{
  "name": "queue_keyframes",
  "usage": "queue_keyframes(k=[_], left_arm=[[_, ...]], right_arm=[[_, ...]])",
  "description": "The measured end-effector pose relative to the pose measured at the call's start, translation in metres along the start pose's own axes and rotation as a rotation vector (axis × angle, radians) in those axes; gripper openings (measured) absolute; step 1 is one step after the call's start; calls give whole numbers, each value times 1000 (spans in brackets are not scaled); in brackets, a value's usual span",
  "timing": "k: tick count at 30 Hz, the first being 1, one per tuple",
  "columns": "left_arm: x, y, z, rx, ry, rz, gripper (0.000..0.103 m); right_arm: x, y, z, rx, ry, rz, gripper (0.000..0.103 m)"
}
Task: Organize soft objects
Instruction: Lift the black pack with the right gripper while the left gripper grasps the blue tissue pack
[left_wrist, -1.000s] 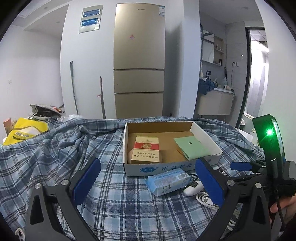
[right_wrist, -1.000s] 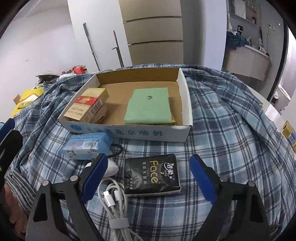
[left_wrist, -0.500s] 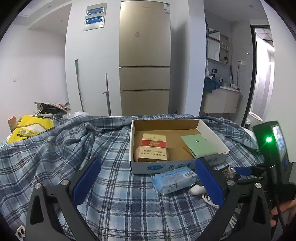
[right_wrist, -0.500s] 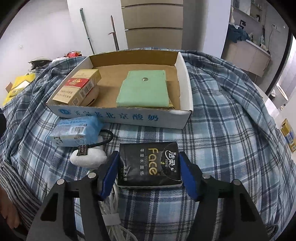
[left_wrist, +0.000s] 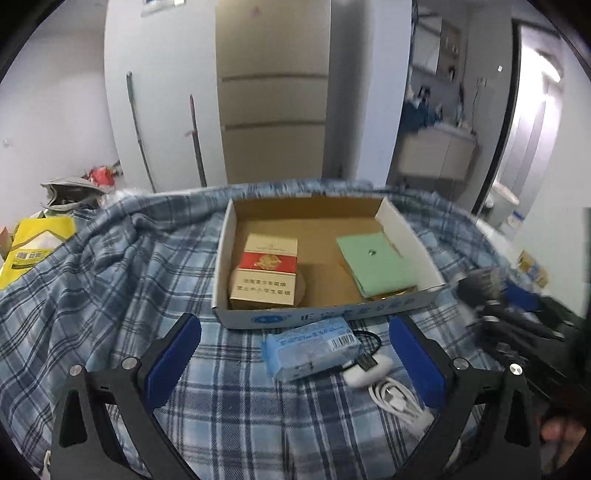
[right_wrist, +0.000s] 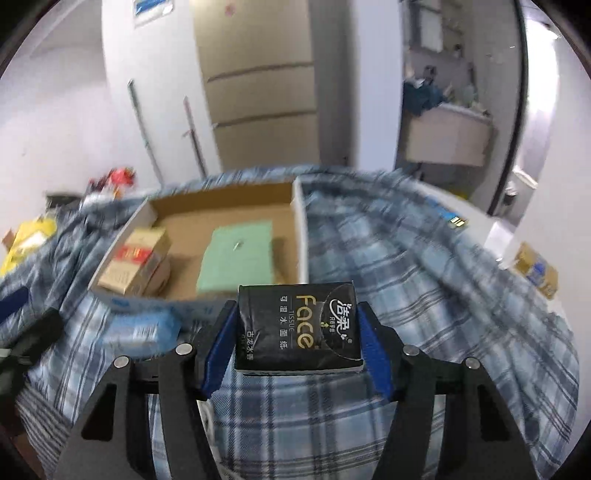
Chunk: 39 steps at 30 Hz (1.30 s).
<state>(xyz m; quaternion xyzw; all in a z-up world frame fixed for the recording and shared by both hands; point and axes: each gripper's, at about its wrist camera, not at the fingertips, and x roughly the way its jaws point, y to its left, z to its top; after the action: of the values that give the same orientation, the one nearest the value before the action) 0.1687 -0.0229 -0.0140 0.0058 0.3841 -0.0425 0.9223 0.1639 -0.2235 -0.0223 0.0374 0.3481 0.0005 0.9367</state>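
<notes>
My right gripper (right_wrist: 297, 339) is shut on a black "Face" tissue pack (right_wrist: 298, 326) and holds it lifted above the plaid cloth, just in front of the open cardboard box (right_wrist: 301, 221). The pack shows blurred at the right in the left wrist view (left_wrist: 480, 286). My left gripper (left_wrist: 295, 354) is open and empty, low over the cloth. A blue tissue pack (left_wrist: 312, 345) lies between its fingers, in front of the box (left_wrist: 410, 236). Inside the box lie a red and gold cigarette pack (left_wrist: 267, 271) and a green folded pad (left_wrist: 376, 264).
A white charger (left_wrist: 365, 371) and white cable (left_wrist: 395, 400) lie on the plaid cloth (left_wrist: 92, 295) right of the blue pack. A yellow bag (left_wrist: 33, 247) sits at the far left. A fridge (left_wrist: 273, 92) stands behind the table.
My right gripper closed on the black tissue pack and lifted it off the cloth toward the box. My left gripper tilted down a little and stayed open.
</notes>
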Motion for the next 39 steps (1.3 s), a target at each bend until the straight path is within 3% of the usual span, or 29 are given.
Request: queue_keyframes(k=[3, 6, 11, 20, 28, 33, 39], left_arm=[[31, -3, 0, -28, 106, 9, 103], [54, -4, -5, -52, 185, -12, 103], [75, -9, -12, -43, 219, -2, 103], [73, 3, -14, -94, 208, -24, 79], [43, 14, -19, -107, 177, -80, 77], [13, 25, -29, -106, 151, -101, 76], [-28, 23, -30, -24, 58, -75, 76]], right_arm=[[6, -3, 0, -13, -7, -55, 62], [15, -4, -1, -1, 36, -20, 62], [16, -2, -3, -22, 51, -17, 62], [23, 6, -8, -54, 77, 1, 62], [23, -1, -7, -23, 89, 22, 62], [12, -1, -5, -21, 51, 46, 62], [-5, 10, -2, -26, 35, 173, 62]])
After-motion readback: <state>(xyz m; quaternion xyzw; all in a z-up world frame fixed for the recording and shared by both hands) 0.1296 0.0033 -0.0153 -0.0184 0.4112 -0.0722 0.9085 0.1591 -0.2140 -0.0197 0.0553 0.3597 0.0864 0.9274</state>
